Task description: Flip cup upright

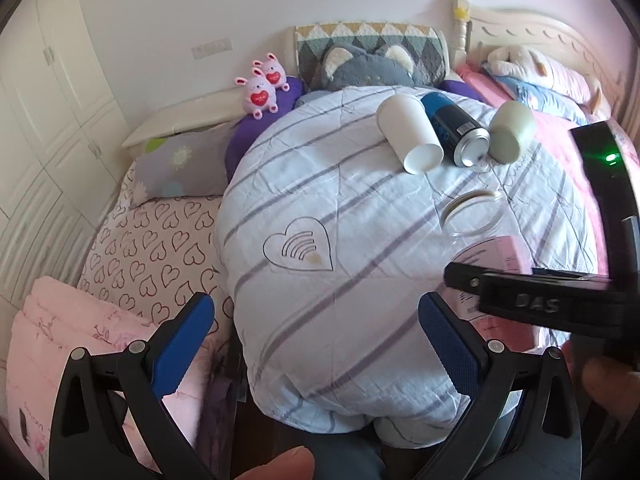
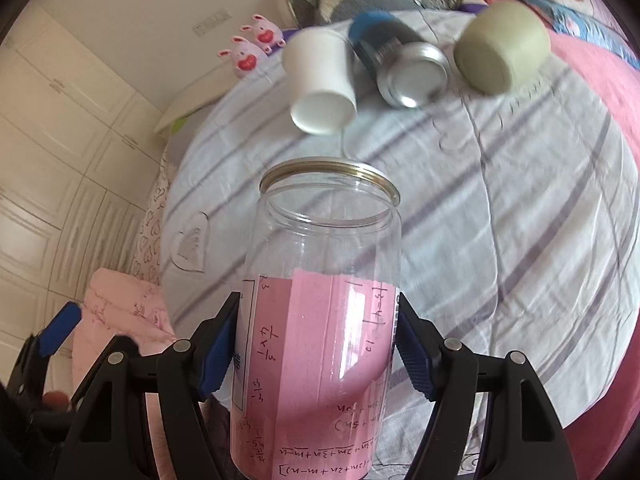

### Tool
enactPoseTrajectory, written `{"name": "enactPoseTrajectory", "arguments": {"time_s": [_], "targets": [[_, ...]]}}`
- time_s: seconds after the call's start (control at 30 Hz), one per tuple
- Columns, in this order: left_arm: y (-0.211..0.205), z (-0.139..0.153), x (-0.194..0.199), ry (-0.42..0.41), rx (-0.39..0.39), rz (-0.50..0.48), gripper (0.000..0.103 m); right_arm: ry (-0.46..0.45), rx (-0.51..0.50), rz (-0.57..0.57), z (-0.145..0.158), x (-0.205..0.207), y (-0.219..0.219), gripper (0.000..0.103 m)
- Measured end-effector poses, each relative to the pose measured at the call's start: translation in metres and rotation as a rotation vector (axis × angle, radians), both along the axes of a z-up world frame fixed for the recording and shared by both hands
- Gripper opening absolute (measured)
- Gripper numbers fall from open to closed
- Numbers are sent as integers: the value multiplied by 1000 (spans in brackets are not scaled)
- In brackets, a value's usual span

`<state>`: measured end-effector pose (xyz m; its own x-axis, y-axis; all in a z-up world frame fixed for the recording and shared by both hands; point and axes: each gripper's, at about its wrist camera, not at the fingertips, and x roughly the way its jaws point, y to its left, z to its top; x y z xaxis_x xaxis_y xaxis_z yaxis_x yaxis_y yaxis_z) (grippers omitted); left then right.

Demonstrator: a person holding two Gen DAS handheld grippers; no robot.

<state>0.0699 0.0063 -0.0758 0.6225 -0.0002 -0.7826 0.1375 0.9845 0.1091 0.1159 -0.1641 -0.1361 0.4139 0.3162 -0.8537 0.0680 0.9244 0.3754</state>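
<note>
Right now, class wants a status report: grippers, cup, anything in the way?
Left gripper open, empty. Right gripper shut on clear jar, mouth pointing away from the camera. White cup, can, green cup lie on quilt beyond.

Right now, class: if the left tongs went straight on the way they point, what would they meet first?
Probably the striped quilt: the open left tongs hold nothing, and only bedding lies ahead. Depth is unclear.

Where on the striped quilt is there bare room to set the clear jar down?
The open patch around the heart emblem, left of the clear plastic jar held in the right hand-held gripper. Crowded farther back: white paper cup, blue metal can and green cup lie side by side.
</note>
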Motion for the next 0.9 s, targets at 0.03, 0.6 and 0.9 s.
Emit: {"name": "enactPoseTrajectory", "arguments": {"time_s": [0.03, 0.6, 0.9], "targets": [[1, -1, -1, 1, 0, 3, 103, 7, 4, 3, -3, 0, 1, 73], [-39, 25, -30, 6, -40, 12, 103, -296, -46, -136, 75, -90, -75, 84], [-78, 24, -39, 42, -47, 43, 103, -291, -124, -243, 56, -144, -113, 84]]}}
